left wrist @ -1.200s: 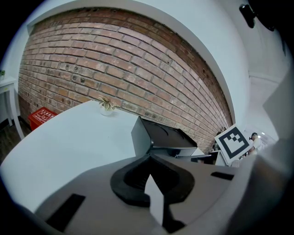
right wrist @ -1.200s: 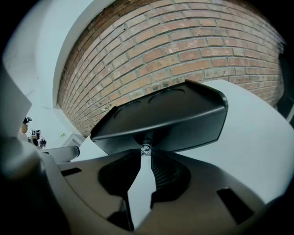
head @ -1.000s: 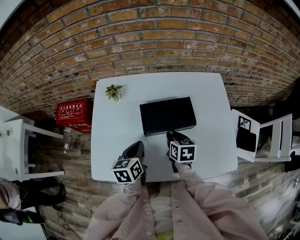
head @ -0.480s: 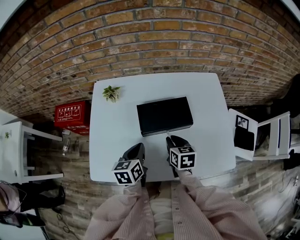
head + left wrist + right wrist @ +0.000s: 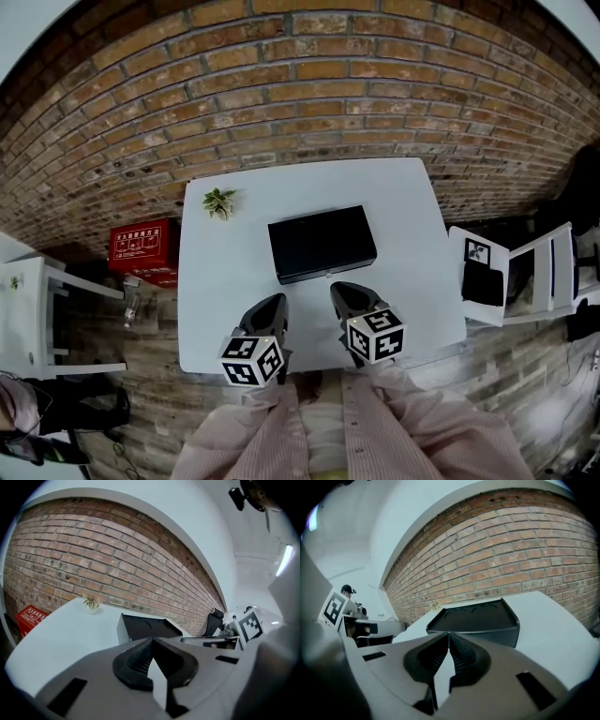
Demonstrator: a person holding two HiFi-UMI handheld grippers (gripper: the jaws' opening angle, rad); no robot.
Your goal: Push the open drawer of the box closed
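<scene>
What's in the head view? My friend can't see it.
A black box sits on a white table by a brick wall. The left claw and right claw hover before it, shut and empty; the right just closed.

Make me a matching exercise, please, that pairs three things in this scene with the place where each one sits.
Things:
1. black box
2. small potted plant
3. red box

Places, as the head view shows them:
A. on the floor to the left of the white table, at the foot of the brick wall
B. at the table's far left corner
C. near the middle of the table

Pairs: 1-C, 2-B, 3-A.
</scene>
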